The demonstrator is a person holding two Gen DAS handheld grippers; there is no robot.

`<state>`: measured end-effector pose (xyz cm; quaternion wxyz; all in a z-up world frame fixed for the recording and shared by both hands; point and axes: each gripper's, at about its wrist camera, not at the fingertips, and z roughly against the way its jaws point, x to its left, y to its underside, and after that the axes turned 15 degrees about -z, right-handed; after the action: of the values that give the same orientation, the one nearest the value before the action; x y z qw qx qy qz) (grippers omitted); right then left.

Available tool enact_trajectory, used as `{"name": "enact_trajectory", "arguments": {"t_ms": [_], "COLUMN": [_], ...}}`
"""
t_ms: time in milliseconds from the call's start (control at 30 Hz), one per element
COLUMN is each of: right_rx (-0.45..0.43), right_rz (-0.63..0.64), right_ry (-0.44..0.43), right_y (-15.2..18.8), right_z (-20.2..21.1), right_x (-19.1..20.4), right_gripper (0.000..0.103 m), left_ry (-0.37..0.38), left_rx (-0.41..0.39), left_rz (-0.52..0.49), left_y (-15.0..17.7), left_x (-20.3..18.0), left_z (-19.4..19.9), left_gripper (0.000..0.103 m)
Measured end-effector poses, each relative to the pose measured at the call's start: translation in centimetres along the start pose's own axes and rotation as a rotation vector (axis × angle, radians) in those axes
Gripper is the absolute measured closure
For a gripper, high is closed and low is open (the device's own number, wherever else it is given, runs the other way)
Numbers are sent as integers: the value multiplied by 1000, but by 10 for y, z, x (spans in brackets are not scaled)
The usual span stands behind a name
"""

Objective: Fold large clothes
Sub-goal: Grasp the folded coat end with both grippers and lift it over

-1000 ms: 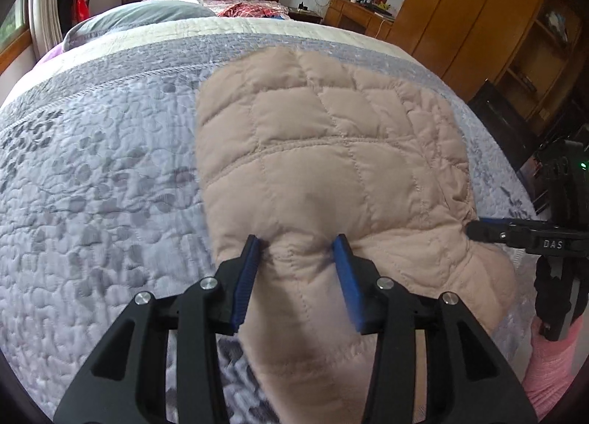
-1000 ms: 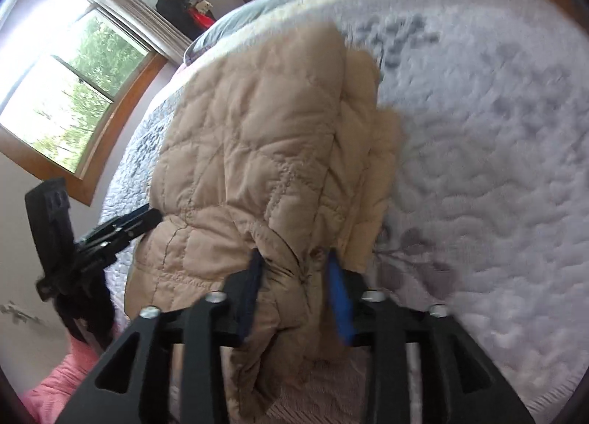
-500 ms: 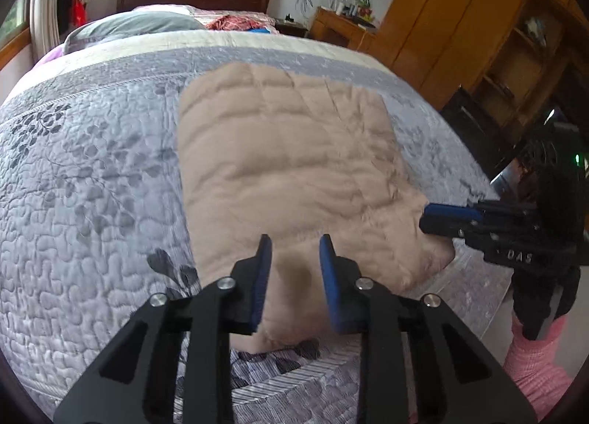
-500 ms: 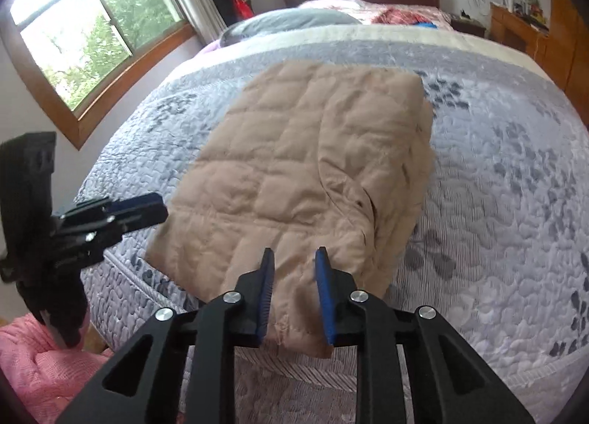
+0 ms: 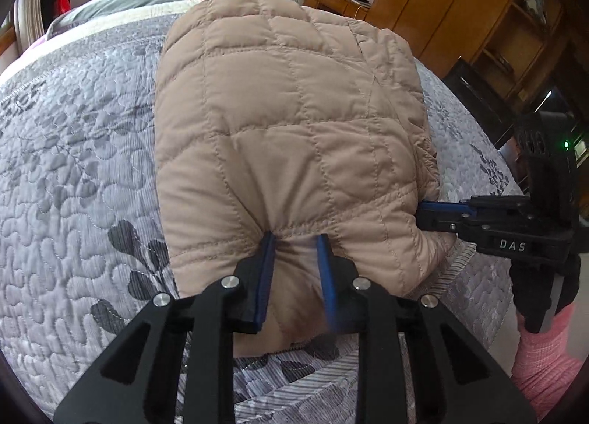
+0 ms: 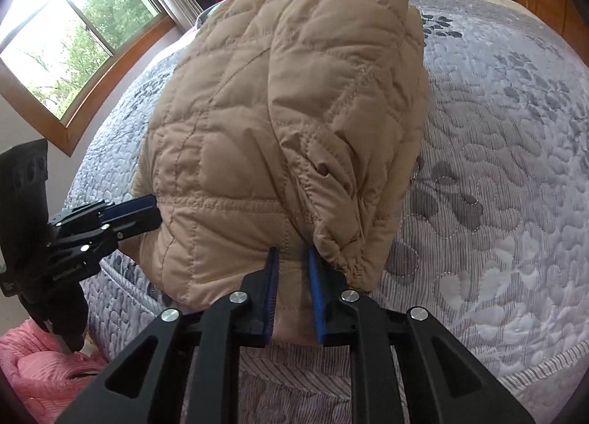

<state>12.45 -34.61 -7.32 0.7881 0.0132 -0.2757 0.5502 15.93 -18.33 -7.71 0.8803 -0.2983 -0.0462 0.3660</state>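
Observation:
A tan quilted jacket [image 5: 287, 122] lies folded on the grey floral bedspread [image 5: 73, 151], its near edge lifted. My left gripper [image 5: 294, 243] is shut on the jacket's near hem at the left corner. My right gripper [image 6: 292, 256] is shut on the near hem at the right corner, where a sleeve fold [image 6: 342, 181] bunches. The jacket also shows in the right wrist view [image 6: 257, 111]. The right gripper is seen from the side in the left wrist view [image 5: 427, 212], and the left gripper in the right wrist view [image 6: 147, 208].
The bed's near edge [image 5: 294, 368] runs just under both grippers. A pink garment [image 6: 40, 365] lies below the bed edge at left. Wooden wardrobes [image 5: 460, 7] and a dresser [image 5: 331, 0] stand to the right, a window [image 6: 70, 41] to the left, pillows [image 5: 121, 4] at the headboard.
Both grippers have gone forward and closed on the jacket's near hem. The near part of the jacket has risen off the bedspread and now bulges up toward the cameras.

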Motion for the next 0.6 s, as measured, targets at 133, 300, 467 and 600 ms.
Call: {"name": "enact_trajectory", "arguments": {"t_ms": [133,300,467,600], "right_rx": [9,-80,-164,-186], "right_rz": [35,98,122,79], "right_ry": [12,-10,32,66], "right_y": [-5,-26,-70,-109], "right_z": [11,55,62,38], "right_x": [9,32,53,57], "right_gripper": [87,83,82,82], "left_ry": [12,-14,-64,-92], "left_rx": [-4,-71,-70,-45], "left_rz": [10,3,34,50], "left_y": [-8,-34,-80,-105], "left_x": [3,13,40,58], "left_z": [11,43,33,8], "left_gripper": [81,82,82,82]}}
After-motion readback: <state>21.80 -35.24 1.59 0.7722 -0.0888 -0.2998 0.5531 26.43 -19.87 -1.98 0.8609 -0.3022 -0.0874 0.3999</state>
